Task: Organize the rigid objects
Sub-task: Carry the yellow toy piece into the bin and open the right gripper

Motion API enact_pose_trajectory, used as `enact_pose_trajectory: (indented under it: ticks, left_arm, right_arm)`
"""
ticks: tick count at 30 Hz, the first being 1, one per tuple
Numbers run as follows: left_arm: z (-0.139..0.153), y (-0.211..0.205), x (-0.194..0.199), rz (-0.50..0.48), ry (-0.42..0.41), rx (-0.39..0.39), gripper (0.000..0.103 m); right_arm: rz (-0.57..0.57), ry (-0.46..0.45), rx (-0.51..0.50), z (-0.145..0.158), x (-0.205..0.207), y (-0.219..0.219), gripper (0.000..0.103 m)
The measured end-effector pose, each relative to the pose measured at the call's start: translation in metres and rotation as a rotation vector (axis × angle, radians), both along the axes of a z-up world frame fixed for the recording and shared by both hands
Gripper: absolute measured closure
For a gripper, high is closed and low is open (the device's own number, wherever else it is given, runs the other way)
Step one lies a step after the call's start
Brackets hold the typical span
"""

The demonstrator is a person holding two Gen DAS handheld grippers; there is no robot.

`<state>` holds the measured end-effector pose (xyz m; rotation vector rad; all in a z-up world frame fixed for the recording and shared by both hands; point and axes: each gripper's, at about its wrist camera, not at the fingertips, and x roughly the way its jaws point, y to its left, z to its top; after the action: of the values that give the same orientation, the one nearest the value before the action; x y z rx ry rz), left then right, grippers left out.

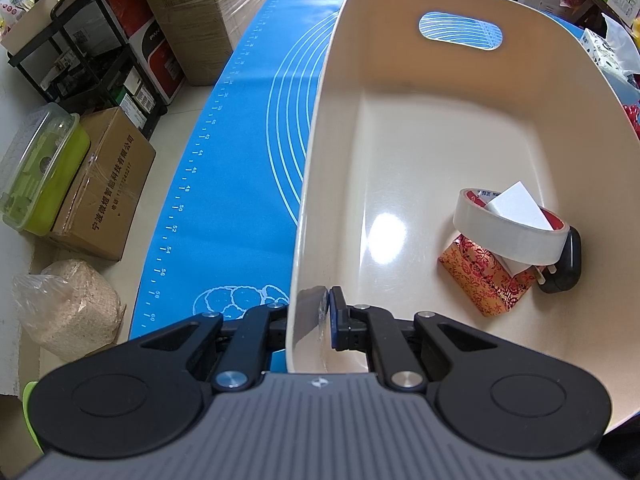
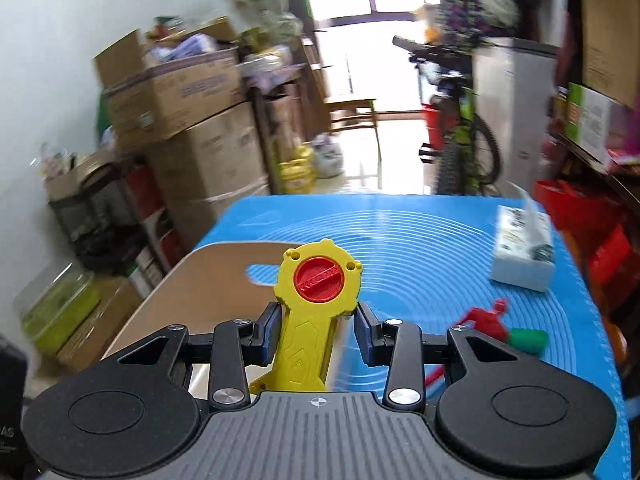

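Left tool (image 1: 310, 322) clamps bin (image 1: 316, 128) wall; right tool (image 2: 316, 334) seemingly grips yellow toy (image 2: 310, 320).

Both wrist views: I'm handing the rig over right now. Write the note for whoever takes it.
Left hand-held gripper: shut on the near wall of the beige bin, steadying it on the blue mat.
Right hand-held gripper: holds a yellow toy with a red knob, raised near the bin.
Done: tape roll, patterned red box and a black item are in the bin.
Left: drop the yellow toy in, then probably the red and green toy on the mat. The tissue box may stay.
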<state>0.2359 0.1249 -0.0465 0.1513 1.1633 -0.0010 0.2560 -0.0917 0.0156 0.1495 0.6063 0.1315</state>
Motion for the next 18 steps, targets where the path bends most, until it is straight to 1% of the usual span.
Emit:
enact_pose_trajectory:
  ticks: [4,9,12,18]
  left_arm:
    - [0.000,-0.003,0.002,-0.003,-0.001,0.005,0.091]
    - [0.000,-0.003,0.002,-0.005,-0.003,0.008,0.091]
    - [0.000,-0.004,0.002,-0.006,-0.003,0.008,0.091]
    - [0.000,-0.005,0.002,-0.007,-0.004,0.012,0.091]
  right_arm:
    - [0.061,0.015,-0.025,-0.004,0.003,0.024,0.057]
    - [0.122,0.076,-0.063,-0.021,0.009,0.047,0.057]
    - [0.154,0.100,-0.103,-0.031,0.005,0.060,0.057]
    - [0.230,0.178,-0.157,-0.048,0.004,0.079,0.057]
